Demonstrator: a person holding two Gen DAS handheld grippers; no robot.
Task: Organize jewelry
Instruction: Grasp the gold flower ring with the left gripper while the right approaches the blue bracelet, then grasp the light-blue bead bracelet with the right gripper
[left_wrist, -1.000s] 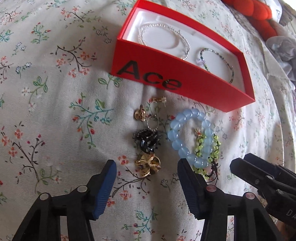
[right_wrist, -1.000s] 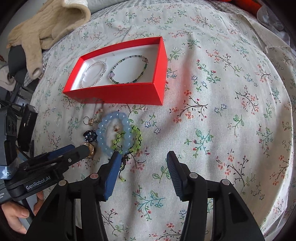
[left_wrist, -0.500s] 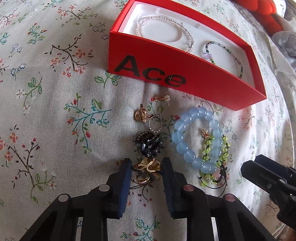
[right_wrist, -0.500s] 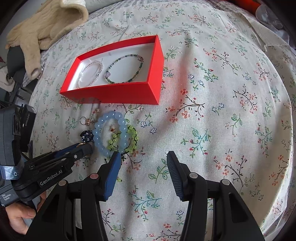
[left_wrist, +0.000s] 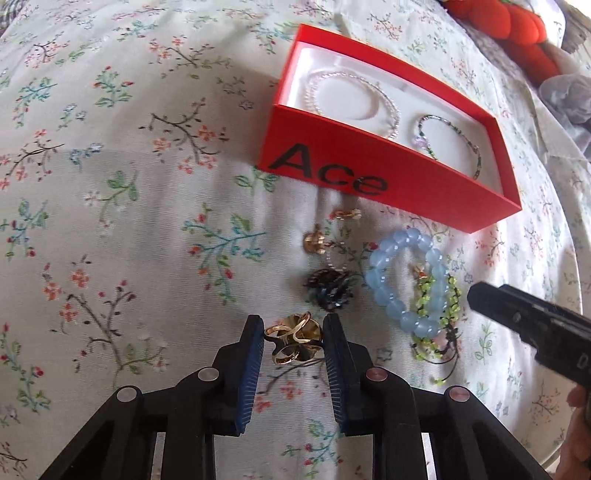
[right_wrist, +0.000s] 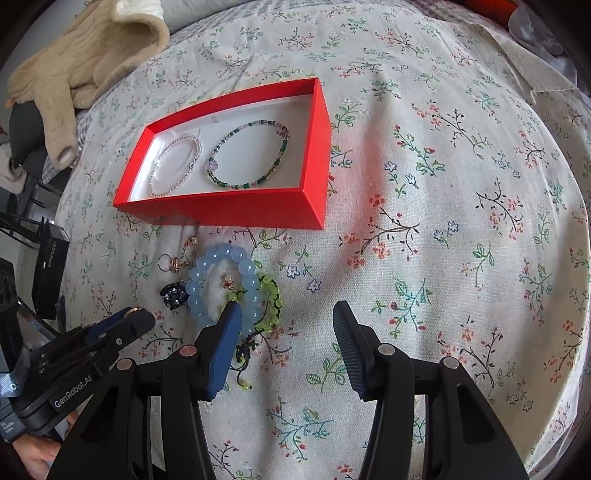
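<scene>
The left gripper (left_wrist: 293, 341) has lifted back a little with the gold flower ring (left_wrist: 293, 343) since half a second ago, so the red box (left_wrist: 388, 184) now looks farther off. Its blue fingers are pressed on the ring's two sides. From the right wrist view the ring is hidden behind the left gripper (right_wrist: 129, 321). The right gripper (right_wrist: 286, 332) hangs over the flowery cloth (right_wrist: 443, 221) with its fingers wide apart and nothing between them. Its left finger covers part of the round blue bead bracelet (right_wrist: 218, 280) and the green bead bracelet (right_wrist: 271, 295). A shiny dark spiky piece (left_wrist: 328, 290) and small gold bits (left_wrist: 316, 240) lie near the box, too blurry to make out. Inside the box lie a thin clear bead bracelet (right_wrist: 173, 166) and a thin green one (right_wrist: 251, 155). A fuzzy tan cloth (right_wrist: 85, 62) sits far behind.
</scene>
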